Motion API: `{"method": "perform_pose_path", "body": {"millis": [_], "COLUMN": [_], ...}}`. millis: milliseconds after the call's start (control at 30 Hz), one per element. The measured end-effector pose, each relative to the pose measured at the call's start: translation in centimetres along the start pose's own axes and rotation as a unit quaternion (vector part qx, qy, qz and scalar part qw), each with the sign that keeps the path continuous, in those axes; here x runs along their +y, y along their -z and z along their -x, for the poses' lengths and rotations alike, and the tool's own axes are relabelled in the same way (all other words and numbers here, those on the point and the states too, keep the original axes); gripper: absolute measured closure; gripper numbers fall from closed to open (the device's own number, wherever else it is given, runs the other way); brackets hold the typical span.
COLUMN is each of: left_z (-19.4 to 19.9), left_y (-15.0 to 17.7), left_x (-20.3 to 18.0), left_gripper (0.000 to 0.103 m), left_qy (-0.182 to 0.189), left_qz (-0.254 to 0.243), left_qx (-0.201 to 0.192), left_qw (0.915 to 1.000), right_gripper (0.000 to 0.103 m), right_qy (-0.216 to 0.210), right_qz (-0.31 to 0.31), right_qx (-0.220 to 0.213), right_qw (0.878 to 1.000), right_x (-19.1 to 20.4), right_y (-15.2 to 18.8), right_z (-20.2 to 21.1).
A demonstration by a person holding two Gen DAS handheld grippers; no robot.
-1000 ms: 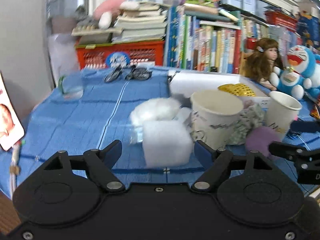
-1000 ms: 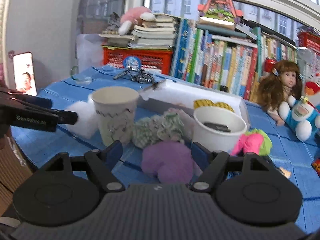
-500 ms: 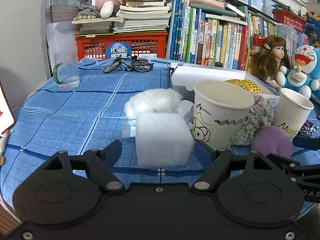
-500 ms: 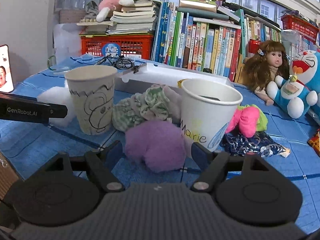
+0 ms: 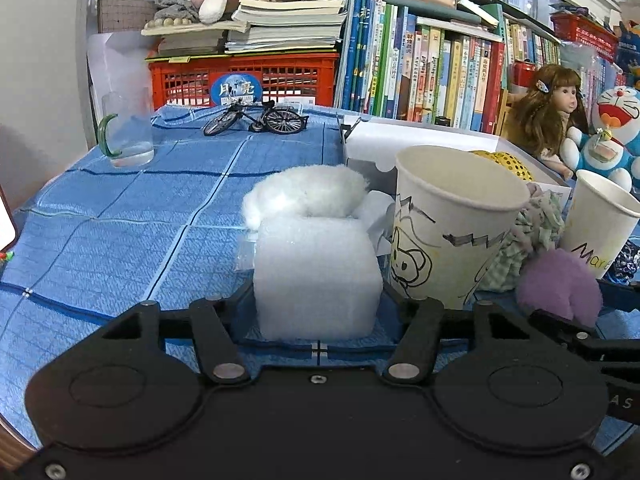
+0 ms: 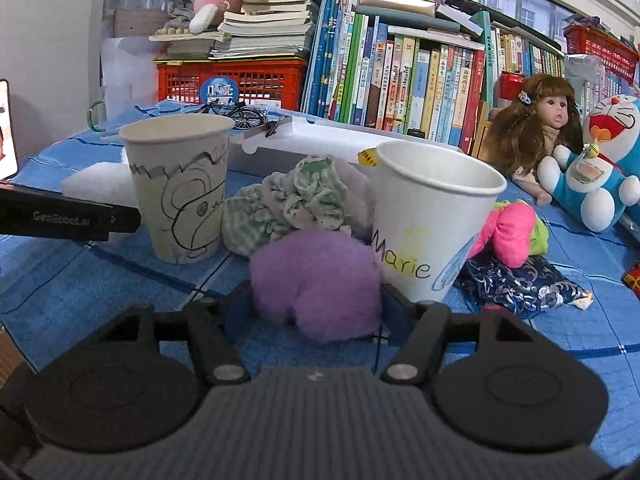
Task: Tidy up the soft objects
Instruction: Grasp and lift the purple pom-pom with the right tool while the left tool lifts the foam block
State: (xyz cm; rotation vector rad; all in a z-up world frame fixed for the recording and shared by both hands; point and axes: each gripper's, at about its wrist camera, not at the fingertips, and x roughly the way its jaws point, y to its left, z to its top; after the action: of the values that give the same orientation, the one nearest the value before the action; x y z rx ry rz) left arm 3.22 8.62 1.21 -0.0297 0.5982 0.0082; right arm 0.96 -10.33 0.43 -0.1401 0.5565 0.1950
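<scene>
A white foam block (image 5: 316, 272) stands on the blue cloth between the fingers of my left gripper (image 5: 318, 304), whose jaws sit close against its sides. A white fluffy ball (image 5: 304, 196) lies just behind it. My right gripper (image 6: 316, 300) has its jaws around a purple pompom (image 6: 316, 280), close to its sides. Two paper cups stand behind: one with a drawing (image 6: 180, 188) and one marked "Marie" (image 6: 432, 216). A green checked cloth (image 6: 296, 204) lies between them. A pink and green soft toy (image 6: 512, 232) lies right of the Marie cup.
A white box (image 5: 420, 140) with a yellow thing in it stands behind the cups. A glass mug (image 5: 126, 132) and a toy bicycle (image 5: 256, 118) stand far left. A doll (image 6: 536, 124), a blue plush (image 6: 600, 168), a dark patterned pouch (image 6: 516, 284), books and a red crate line the back.
Both grippers have moved forward and down. The foam block now sits between the left fingers and the purple pompom between the right fingers, and both pairs of jaws have narrowed.
</scene>
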Motion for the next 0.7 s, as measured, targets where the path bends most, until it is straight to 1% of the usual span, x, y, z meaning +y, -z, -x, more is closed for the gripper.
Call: {"method": "perform_pose_path", "body": {"millis": [167,333,433,533,700], "left_z": [1.0,2.2,3.0,3.7,4.2], "left_y": [-0.5,-2.0,-3.2,-4.6,-7.1], "left_x": [-0.1,0.5,0.7,0.7,0.5], "left_gripper": [0.046,0.046,0.046,0.046,0.046], "left_qy": [0.002,0.007,0.015,0.031,0.045], "left_qz": [-0.01,-0.003,-0.004,-0.005,-0.009], "left_qx": [-0.008,-0.02,-0.028,-0.038,-0.054], "left_qw": [0.9999,0.9998,0.9995,0.9988,0.9975], "right_gripper": [0.036,0.036,0.036,0.036,0.035], "right_qy": [-0.025,-0.044,-0.049,-0.049,-0.052], "right_qz": [0.006,0.019,0.018,0.014,-0.005], "right_qx": [-0.008,-0.033,-0.049,-0.066,-0.086], "right_qw": [1.0,0.998,0.997,0.997,0.995], "right_x": [-0.1,0.0,-0.2,-0.8,-2.1], "right_y": [-0.4,-1.5,-2.4,-3.4,-5.2], "right_z": [1.4,3.4,4.3,5.2,6.6]}}
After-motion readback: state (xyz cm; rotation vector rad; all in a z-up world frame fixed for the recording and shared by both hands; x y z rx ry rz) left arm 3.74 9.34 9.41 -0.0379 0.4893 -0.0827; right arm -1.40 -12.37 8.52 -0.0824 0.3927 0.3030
